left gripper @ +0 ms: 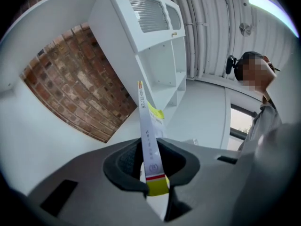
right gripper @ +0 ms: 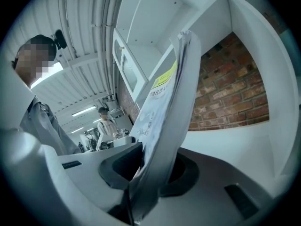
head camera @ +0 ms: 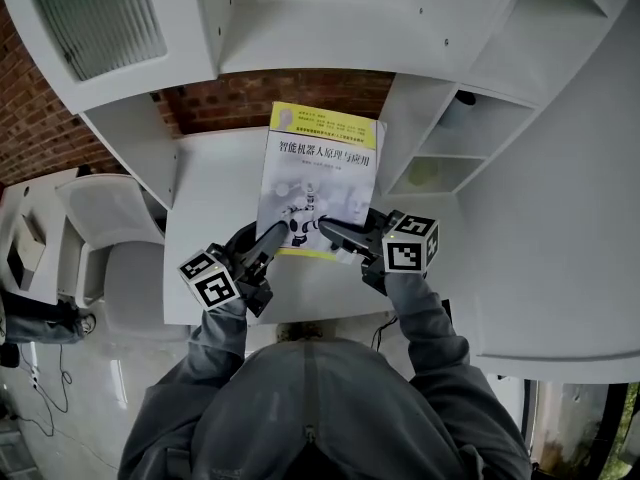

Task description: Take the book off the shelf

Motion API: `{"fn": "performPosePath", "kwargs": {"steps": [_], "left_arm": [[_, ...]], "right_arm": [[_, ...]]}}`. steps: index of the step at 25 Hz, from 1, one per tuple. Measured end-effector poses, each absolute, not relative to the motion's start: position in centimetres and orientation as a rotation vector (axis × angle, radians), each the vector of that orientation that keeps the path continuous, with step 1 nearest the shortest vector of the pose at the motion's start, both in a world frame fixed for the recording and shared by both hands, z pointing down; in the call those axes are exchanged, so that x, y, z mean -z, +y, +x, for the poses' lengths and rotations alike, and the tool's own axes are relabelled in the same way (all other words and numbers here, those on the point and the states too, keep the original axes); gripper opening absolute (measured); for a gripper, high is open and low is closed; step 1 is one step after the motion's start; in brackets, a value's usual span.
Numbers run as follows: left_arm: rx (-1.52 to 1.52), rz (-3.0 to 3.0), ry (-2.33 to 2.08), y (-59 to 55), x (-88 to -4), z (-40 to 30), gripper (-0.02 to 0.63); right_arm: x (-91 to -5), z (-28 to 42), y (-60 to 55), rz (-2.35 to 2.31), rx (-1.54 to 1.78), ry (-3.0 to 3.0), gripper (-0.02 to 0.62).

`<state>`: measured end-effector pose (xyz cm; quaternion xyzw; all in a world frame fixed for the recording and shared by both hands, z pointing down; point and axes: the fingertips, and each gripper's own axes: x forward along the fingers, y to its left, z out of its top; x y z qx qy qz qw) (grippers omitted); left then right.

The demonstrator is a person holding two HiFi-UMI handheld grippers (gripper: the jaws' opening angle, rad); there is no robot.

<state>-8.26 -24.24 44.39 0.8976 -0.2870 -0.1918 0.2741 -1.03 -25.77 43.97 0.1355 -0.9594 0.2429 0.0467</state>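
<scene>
A grey jacket (head camera: pixel 320 398) is worn, with long sleeves (head camera: pixel 218 338) creased at the wrists. A zip seam may run down its middle, though the dim view leaves this unsure. A dark headset (left gripper: pixel 241 62) is seen on the head. The left gripper (head camera: pixel 284 236) and right gripper (head camera: pixel 332 230) are built of black and dark grey moulded parts. Each carries a white cube (head camera: pixel 410 244) printed with black square markers. Around the jaws, a matt grey housing with a black-rimmed hollow and rectangular slots (left gripper: pixel 61 190) is shown. The pads (left gripper: pixel 126 160) are finely ribbed.
</scene>
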Motion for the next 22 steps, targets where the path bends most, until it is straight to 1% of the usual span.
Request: {"fn": "performPosePath", "kwargs": {"steps": [10, 22], "left_arm": [[0.326, 2.41, -0.835, -22.6, -51.0, -8.1, 0.08], [0.141, 2.238, -0.834, -19.9, -60.1, -7.7, 0.087]], "right_arm": [[-50.9, -1.2, -24.1, 0.423, -0.789, -2.816, 0.12], [-59.1, -1.4, -22.0, 0.364, -0.82, -2.61, 0.124]]}}
